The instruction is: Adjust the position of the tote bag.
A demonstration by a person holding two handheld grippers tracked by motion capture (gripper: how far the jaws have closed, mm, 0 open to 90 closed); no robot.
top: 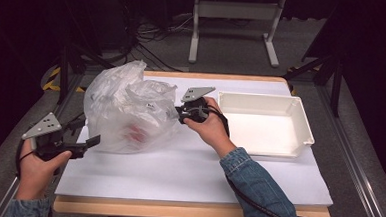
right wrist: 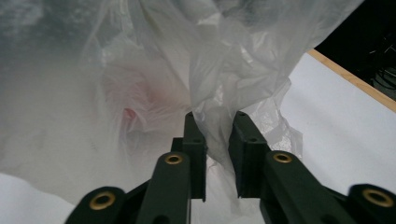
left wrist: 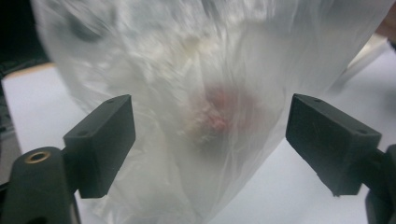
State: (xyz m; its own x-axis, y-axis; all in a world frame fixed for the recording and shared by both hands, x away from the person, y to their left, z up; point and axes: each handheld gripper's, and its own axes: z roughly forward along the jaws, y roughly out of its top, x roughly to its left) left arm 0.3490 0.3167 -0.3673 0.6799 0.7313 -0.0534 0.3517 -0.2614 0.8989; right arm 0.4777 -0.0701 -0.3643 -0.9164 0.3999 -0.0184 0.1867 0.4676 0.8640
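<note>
Clear crinkled plastic makes up the bag [top: 128, 107], which in the high view we find bulging on the white sheet over the worktop [top: 192, 173], left of centre, with something pinkish-red low inside it. We note the right tongs [top: 179, 113] at the bag's right flank, held by the hand in a denim sleeve, and the left tongs [top: 91, 142] at its lower left edge, just beside the film. A white tray [top: 300, 125] sits on the right part of the sheet, apart from the bag. In the left gripper view we see the left tongs [left wrist: 210, 144] spread wide, both pads clear of the bag [left wrist: 210, 70], whose film hangs between and beyond them; they grip nothing. A blurred red patch shows through the plastic. In the right gripper view we record the right tongs [right wrist: 217, 140] drawn nearly together, pinching a gathered fold of the bag [right wrist: 219, 60] between the pads.
</note>
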